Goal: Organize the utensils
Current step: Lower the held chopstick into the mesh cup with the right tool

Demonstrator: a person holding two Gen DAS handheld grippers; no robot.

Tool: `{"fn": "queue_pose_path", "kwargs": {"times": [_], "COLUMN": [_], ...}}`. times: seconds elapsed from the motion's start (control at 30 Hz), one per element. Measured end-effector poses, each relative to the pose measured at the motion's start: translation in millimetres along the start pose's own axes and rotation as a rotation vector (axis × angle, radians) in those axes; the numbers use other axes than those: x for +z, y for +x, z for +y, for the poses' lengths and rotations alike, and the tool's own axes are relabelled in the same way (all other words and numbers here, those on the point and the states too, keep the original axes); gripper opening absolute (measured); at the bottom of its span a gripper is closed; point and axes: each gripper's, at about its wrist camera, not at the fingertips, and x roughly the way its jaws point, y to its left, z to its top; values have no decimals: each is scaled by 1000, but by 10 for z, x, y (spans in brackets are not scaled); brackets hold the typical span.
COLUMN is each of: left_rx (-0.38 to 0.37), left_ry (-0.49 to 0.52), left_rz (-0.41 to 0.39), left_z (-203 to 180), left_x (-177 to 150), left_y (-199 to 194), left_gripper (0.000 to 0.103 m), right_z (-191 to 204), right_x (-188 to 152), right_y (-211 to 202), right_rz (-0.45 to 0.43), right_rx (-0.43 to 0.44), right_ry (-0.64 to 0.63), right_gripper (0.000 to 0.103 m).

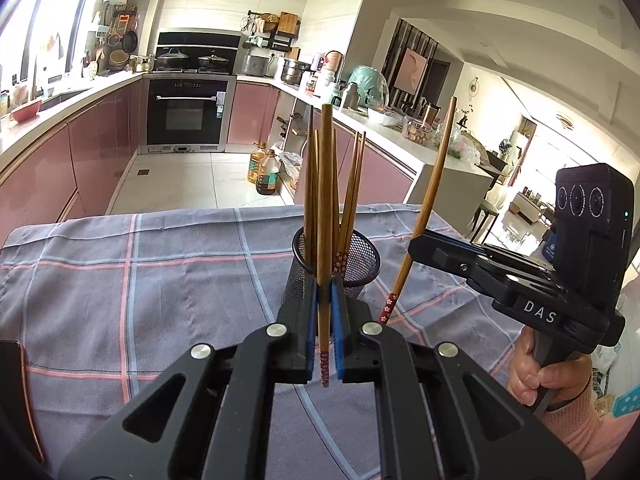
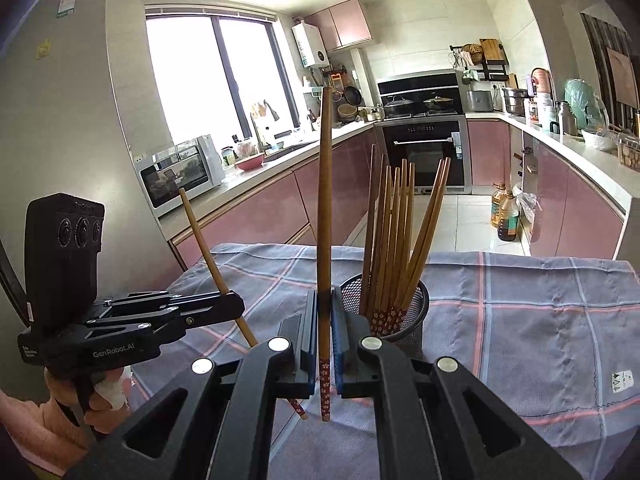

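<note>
A black mesh holder (image 1: 352, 258) stands on the checked cloth with several wooden chopsticks (image 1: 348, 196) upright in it; it also shows in the right wrist view (image 2: 404, 308). My left gripper (image 1: 324, 292) is shut on one chopstick (image 1: 325, 200), held upright just in front of the holder; it also shows in the right wrist view (image 2: 236, 306) with its chopstick (image 2: 200, 236). My right gripper (image 2: 324, 300) is shut on another chopstick (image 2: 324, 208), upright, left of the holder; it also shows in the left wrist view (image 1: 416, 246) with its chopstick (image 1: 434, 184).
The table wears a grey-blue cloth with pink stripes (image 1: 140, 280), (image 2: 540, 320). Beyond its far edge lie the kitchen floor, pink cabinets (image 1: 80, 152), an oven (image 1: 186, 114) and oil bottles (image 1: 266, 170).
</note>
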Motion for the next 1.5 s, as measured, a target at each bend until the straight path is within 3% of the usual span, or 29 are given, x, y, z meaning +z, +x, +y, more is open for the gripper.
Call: {"fn": "queue_pose_path", "kwargs": {"times": [0.8,1.5], "left_rx": [-23,-27], "left_ry": [35,71], "left_rz": [-47,-119], "left_z": [-74,-244], "left_x": [170,504], "left_y": [-125,-242], "left_gripper": [7,7], "right_z": [-23,-49], "right_x": [167,400], "right_y": [8,23], "right_rz": [-30,-81], "right_rx": [2,7], "right_ry": [-19,-40], "right_gripper": [6,6]}}
